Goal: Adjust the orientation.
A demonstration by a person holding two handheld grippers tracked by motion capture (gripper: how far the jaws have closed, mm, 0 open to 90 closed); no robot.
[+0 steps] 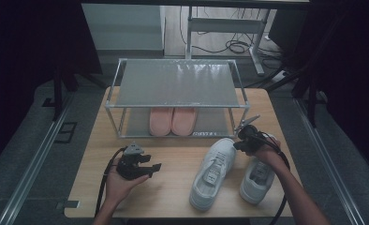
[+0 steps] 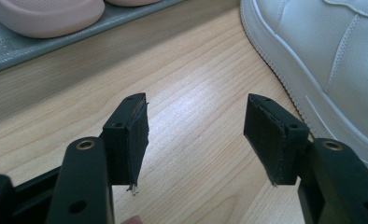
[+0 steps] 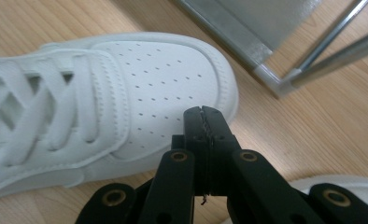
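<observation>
Dark room w/ cables on floor behind; wood table (image 1: 173, 159) carries a metal rack (image 1: 175, 84), pink slippers (image 1: 172, 121) on its lower shelf. Two white sneakers (image 1: 214, 171) lie front-right. R gripper (image 1: 246, 137) hovers btwn their toes, jaws pressed together, empty. L gripper (image 1: 136, 165) rests low at front-left, jaws wide apart, empty.

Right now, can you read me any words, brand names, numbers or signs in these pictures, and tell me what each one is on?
No text can be read.
White sneakers: no brand or number legible on the uppers; the patch on the tongue is too small and blurred.
Pink slippers: no marks visible.
Metal shoe rack: a pale strip on its lower front rail is too blurred to read.
</observation>
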